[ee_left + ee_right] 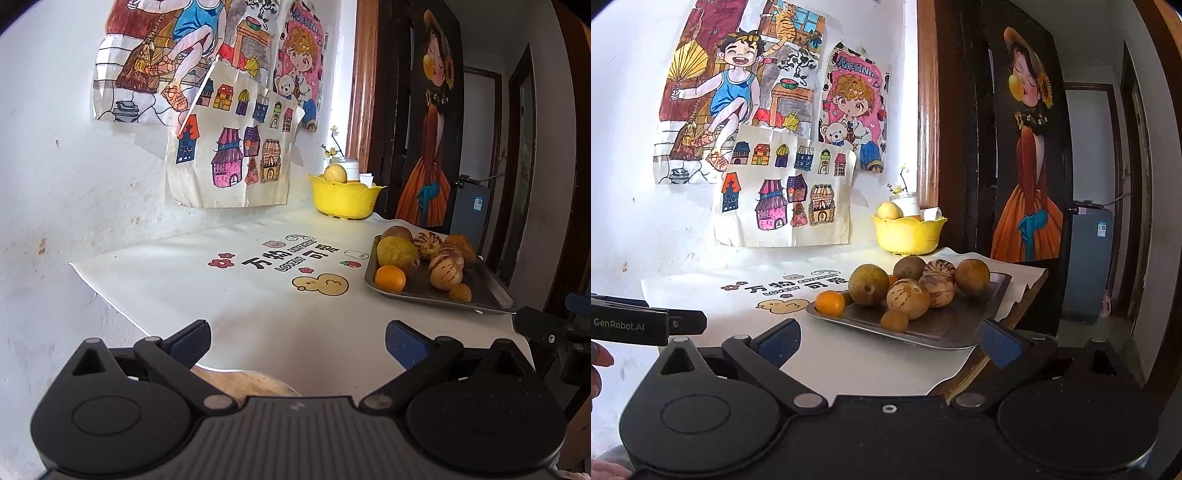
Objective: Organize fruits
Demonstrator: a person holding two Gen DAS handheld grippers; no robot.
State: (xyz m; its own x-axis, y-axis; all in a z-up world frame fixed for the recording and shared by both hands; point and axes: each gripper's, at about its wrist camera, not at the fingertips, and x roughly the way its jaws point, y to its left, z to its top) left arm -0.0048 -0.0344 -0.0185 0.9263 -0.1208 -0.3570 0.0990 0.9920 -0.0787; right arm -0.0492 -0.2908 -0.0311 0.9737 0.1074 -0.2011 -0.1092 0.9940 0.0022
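Left gripper (pixel 297 345): your jaws are spread wide with nothing between them, low over the white cloth (pixel 229 306), blue pads (pixel 192 341) facing each other.
Right gripper (pixel 890 341): yours here is spread wide too and grasps nothing; it points at the near edge of the tray (pixel 945 332).
Fruit on the tray: you have eight pieces in view from the right wrist, namely one orange (pixel 830 302) at the near left corner, one small brown fruit (pixel 894 320) in front, two large yellow-green fruits (pixel 868 284), one kiwi (pixel 909 267) and three striped melons (pixel 908 298), bunched and touching.
Fruit in the bowl: one pale yellow fruit (pixel 890 211) shows above the rim of the yellow bowl (pixel 908 236); whether more lies under it you cannot tell.
Bowl position: at the back of the table by the wall, well apart from the tray.
Around: one white jar with yellow flowers (pixel 908 201) stands behind the bowl; three drawings (pixel 783 192) hang on the wall; a painted door (pixel 1027 155) stands to the right.
In the way: cloth between your left gripper and the bowl is bare; the tray sits between your right gripper and the bowl.
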